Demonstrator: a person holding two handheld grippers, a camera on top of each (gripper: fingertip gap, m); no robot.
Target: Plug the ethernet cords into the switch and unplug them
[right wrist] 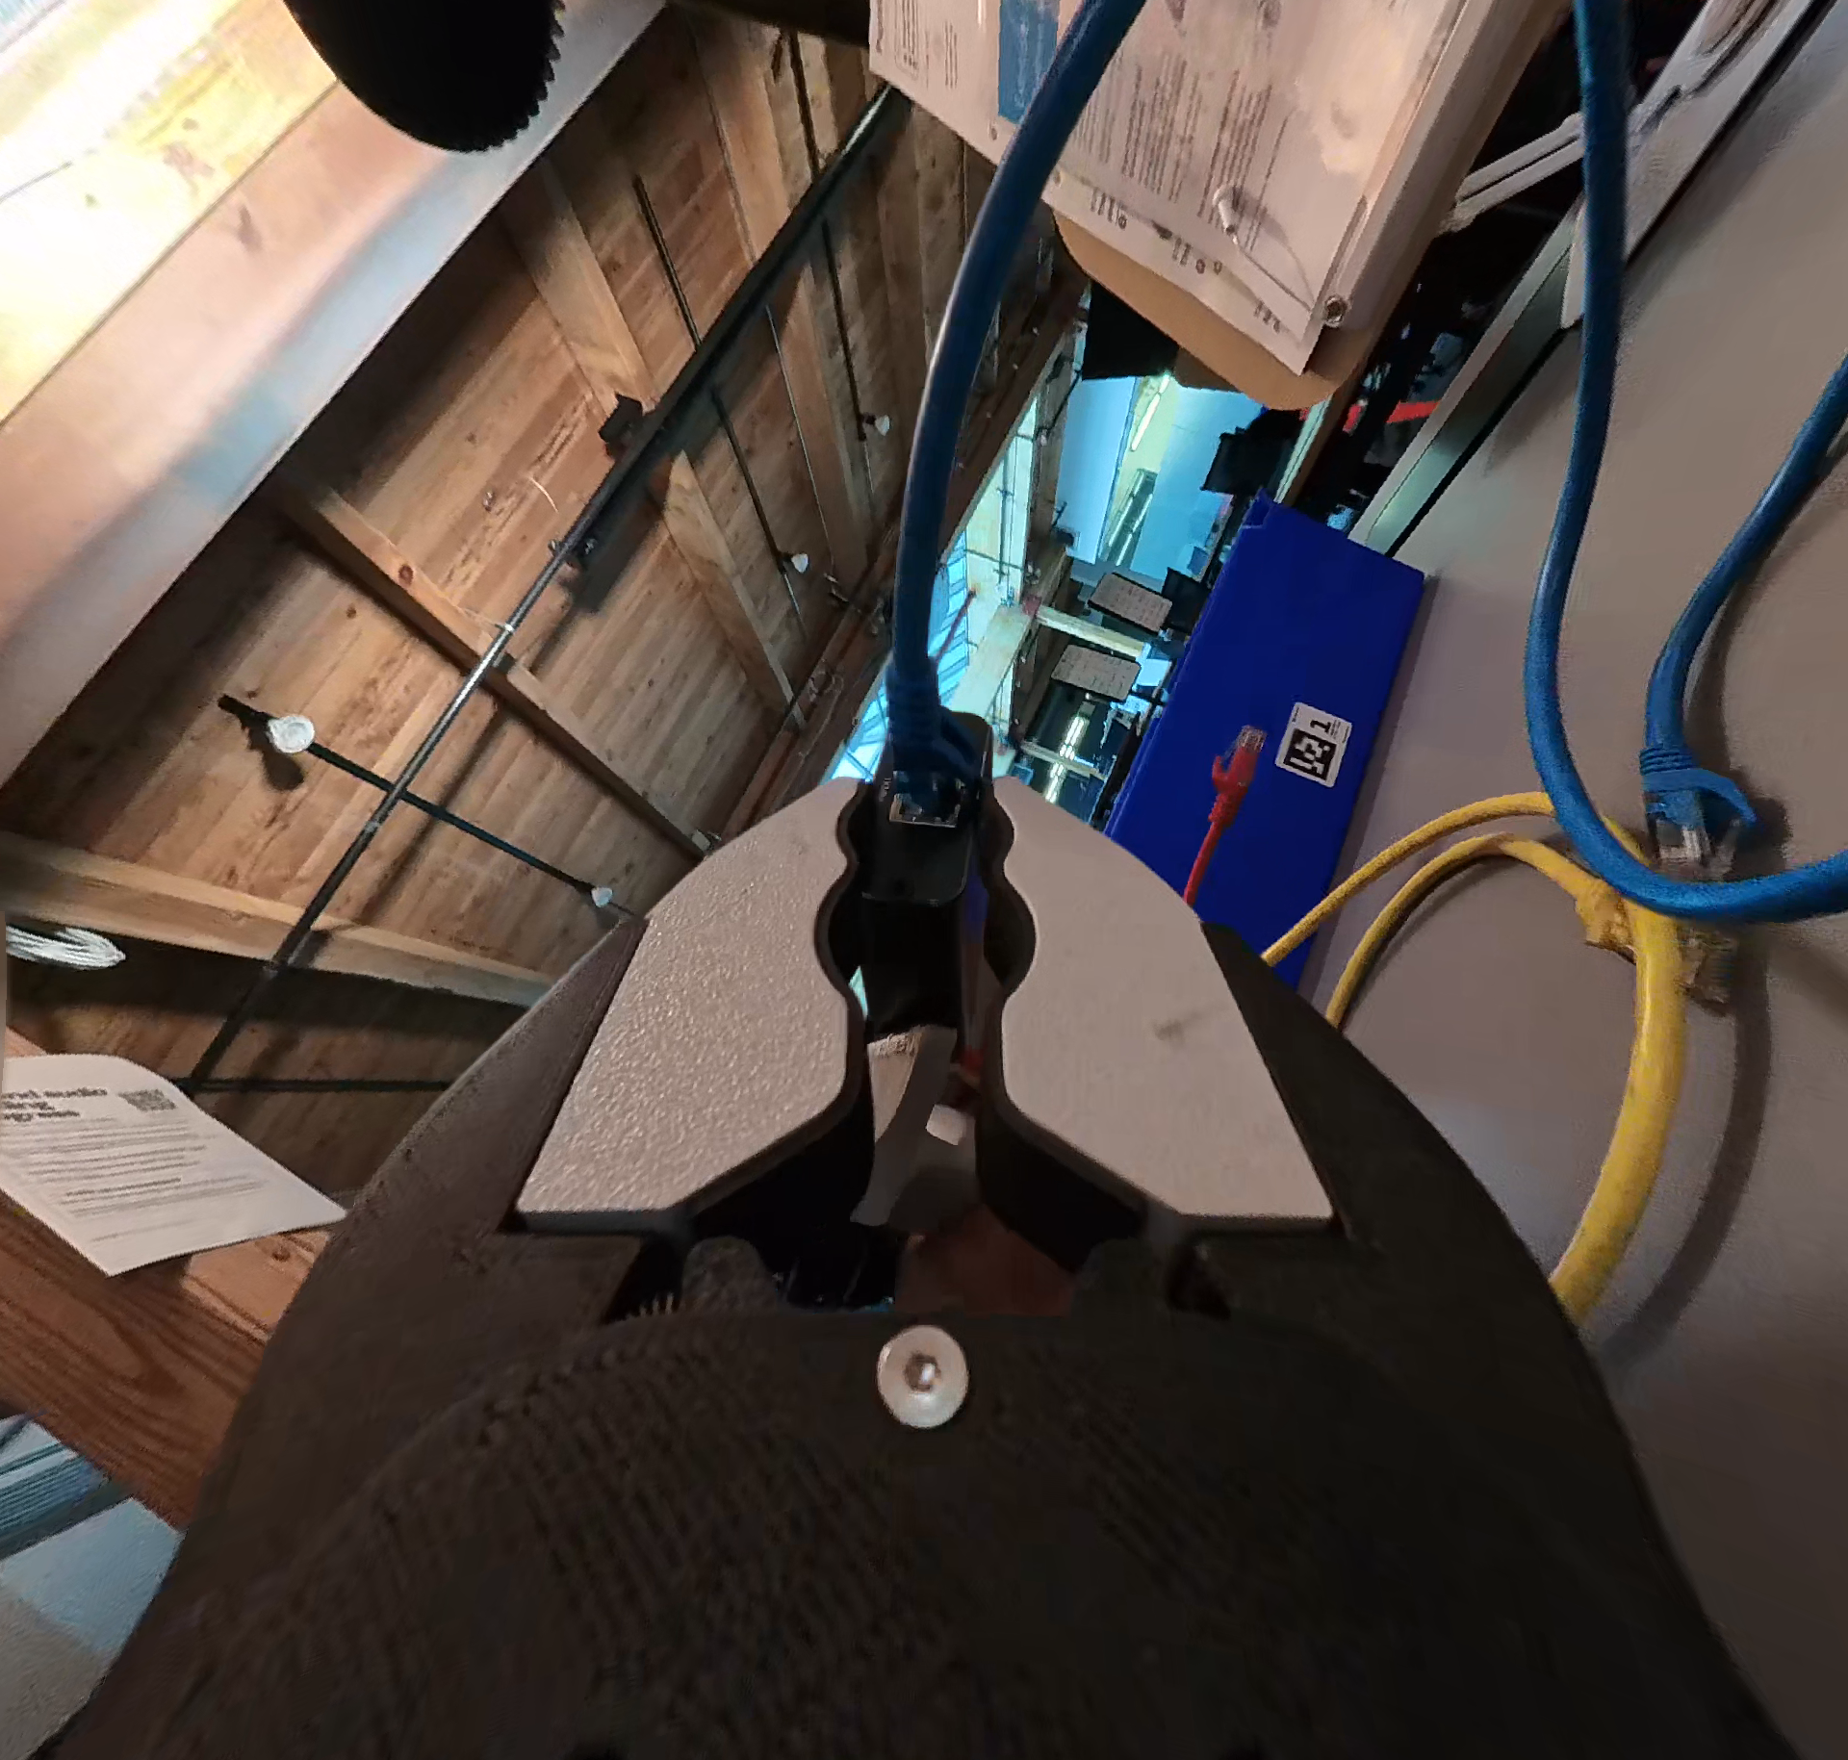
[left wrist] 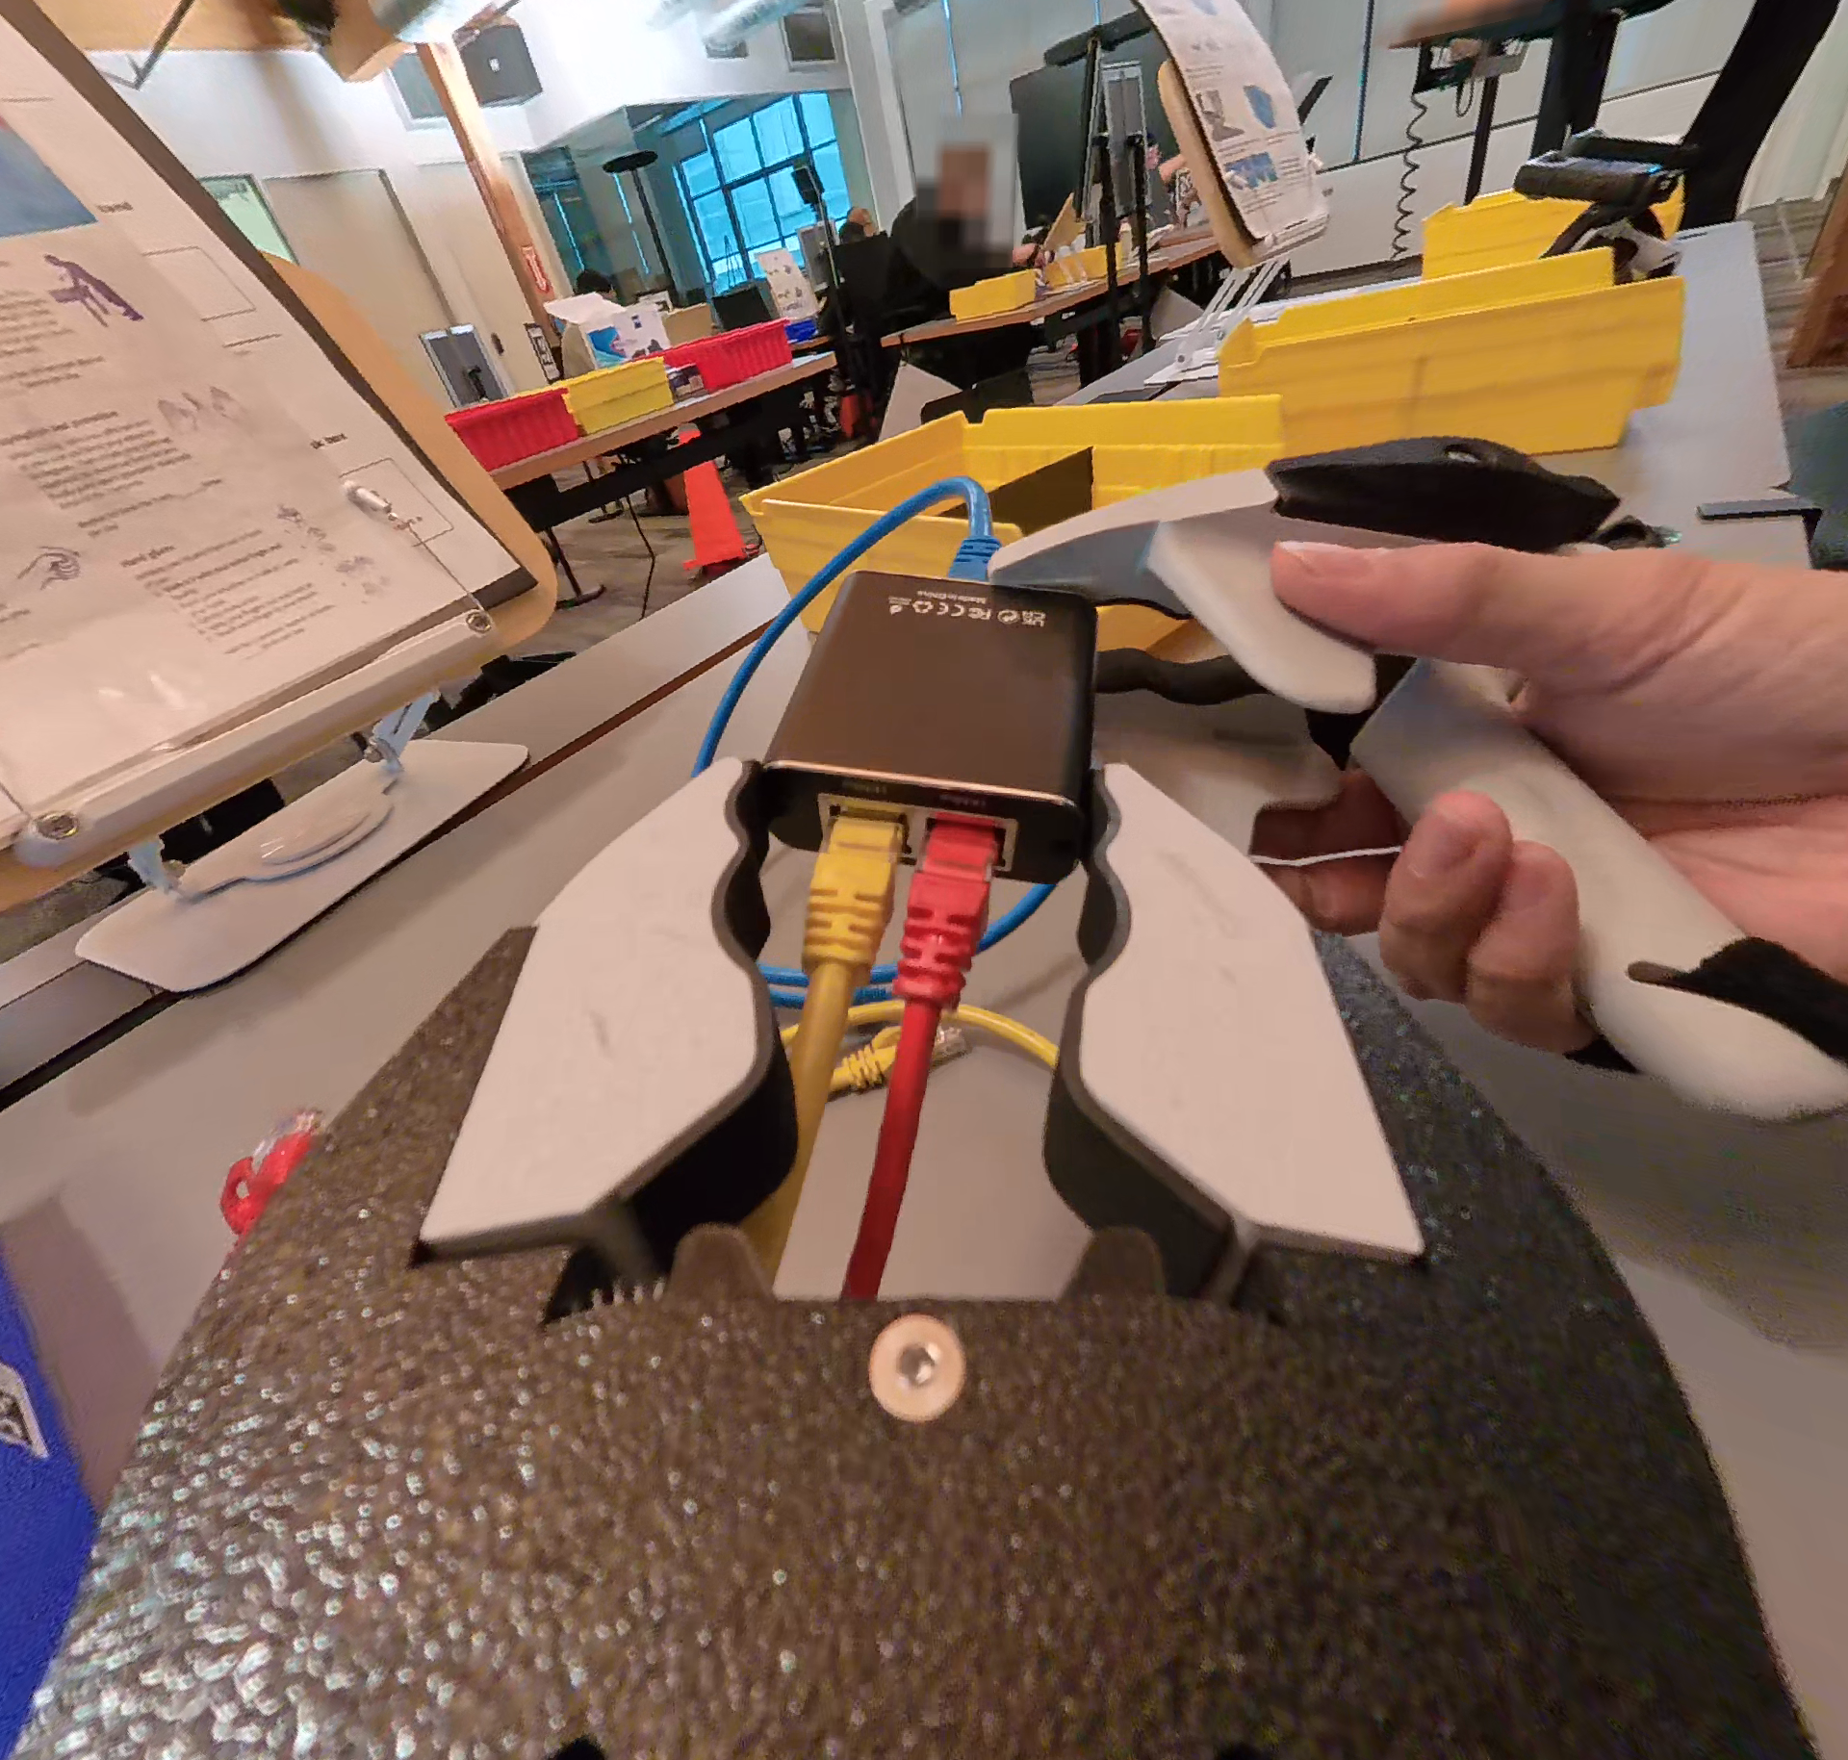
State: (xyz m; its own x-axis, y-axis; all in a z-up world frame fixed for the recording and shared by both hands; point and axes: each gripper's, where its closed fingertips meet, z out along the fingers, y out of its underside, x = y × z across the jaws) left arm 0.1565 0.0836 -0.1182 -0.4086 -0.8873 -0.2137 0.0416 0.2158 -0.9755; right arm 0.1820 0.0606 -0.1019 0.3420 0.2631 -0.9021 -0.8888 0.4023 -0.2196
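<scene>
A black switch (left wrist: pixel 940 672) is held above the grey table. A yellow cord (left wrist: pixel 850 872) and a red cord (left wrist: pixel 945 892) are plugged into its near ports. A blue cord (left wrist: pixel 965 522) is plugged into its far end. My left gripper (left wrist: pixel 925 782) is shut on the switch's near end, one finger on each side. My right gripper (left wrist: pixel 1040 567), held by a hand, reaches in from the right and clamps the far end. In the right wrist view my right gripper (right wrist: pixel 925 797) is shut on the switch (right wrist: pixel 915 872), with the blue plug (right wrist: pixel 920 722) just past the fingertips.
The loose ends of the blue cord (right wrist: pixel 1685 812), yellow cord (right wrist: pixel 1640 1012) and red cord (right wrist: pixel 1235 772) lie on the table (right wrist: pixel 1750 512). A blue bin (right wrist: pixel 1270 672) stands beside them. Yellow bins (left wrist: pixel 1000 472) stand behind the switch. A document stand (left wrist: pixel 200 512) is at the left.
</scene>
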